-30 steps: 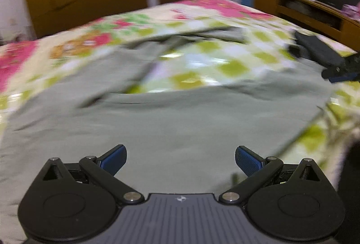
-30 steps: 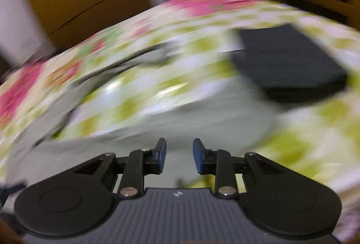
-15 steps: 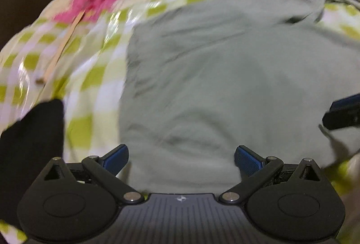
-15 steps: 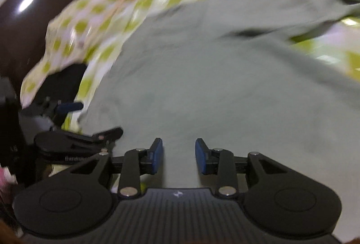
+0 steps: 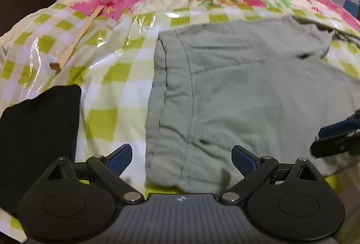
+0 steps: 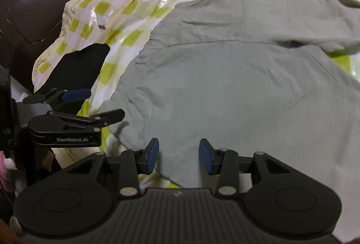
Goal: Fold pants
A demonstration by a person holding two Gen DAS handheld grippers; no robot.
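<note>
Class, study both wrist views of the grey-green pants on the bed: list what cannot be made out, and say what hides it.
- Grey-green cotton pants: leg ends cut off by the right edge, both views.
- Near hem: hidden behind the right gripper body, right wrist view.
- Black folded cloth: extent cut off by the left edge and left gripper, left wrist view.
- Thin wooden stick: purpose unclear, too small.

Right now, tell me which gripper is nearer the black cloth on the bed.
Left. The left gripper hovers at the pants' near edge with the black cloth right beside it; the right gripper sits further along that edge, beyond the left one.
</note>
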